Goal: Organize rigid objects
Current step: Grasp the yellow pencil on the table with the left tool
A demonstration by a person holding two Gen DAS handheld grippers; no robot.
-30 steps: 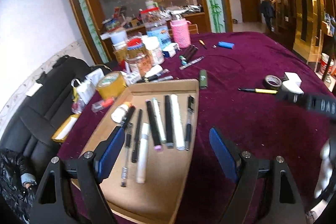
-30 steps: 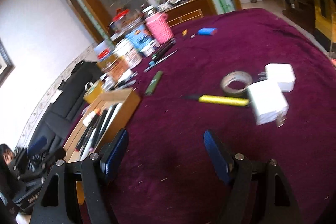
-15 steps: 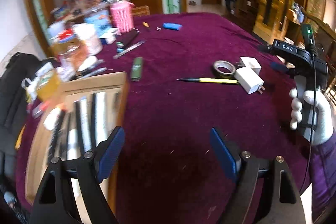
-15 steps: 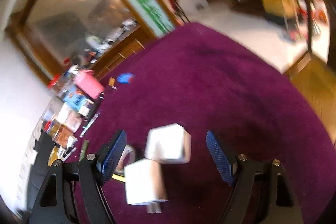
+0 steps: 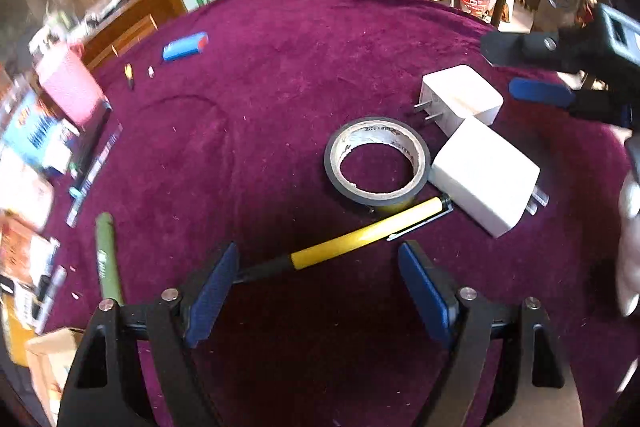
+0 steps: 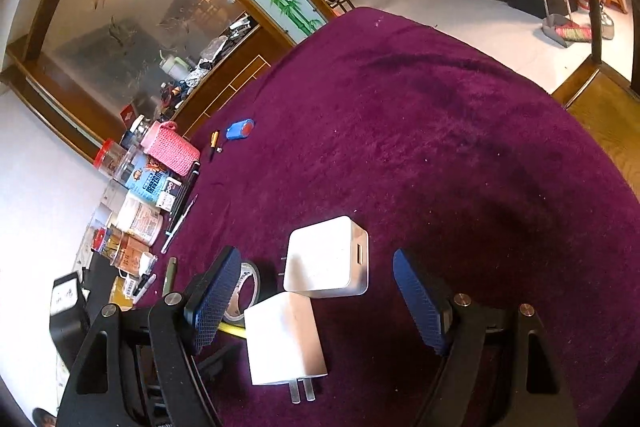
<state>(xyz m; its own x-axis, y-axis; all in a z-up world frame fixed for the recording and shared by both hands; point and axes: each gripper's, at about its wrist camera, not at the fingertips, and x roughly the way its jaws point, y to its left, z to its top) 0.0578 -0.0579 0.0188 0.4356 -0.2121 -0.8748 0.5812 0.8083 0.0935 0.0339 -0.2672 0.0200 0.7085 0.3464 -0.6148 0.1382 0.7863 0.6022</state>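
A yellow and black pen (image 5: 352, 241) lies on the purple cloth just ahead of my open, empty left gripper (image 5: 318, 291), its black end near the left pad. Behind it sit a tape roll (image 5: 378, 161) and two white chargers, a near charger (image 5: 486, 175) and a far charger (image 5: 460, 99). My right gripper (image 6: 310, 301) is open and empty, low over the two chargers: the far charger (image 6: 326, 259) and the near charger (image 6: 284, 339) lie between its pads. The right gripper also shows in the left wrist view (image 5: 560, 75), beyond the chargers.
A green pen (image 5: 107, 263) lies left of the left gripper. A blue case (image 5: 185, 46), a pink pouch (image 5: 70, 87), jars (image 6: 138, 217) and several pens line the table's far left. A cardboard tray corner (image 5: 44, 351) is at lower left.
The left gripper has swung right, away from the cardboard tray, and moved in on the yellow pen. The right gripper has come down over the two white chargers.
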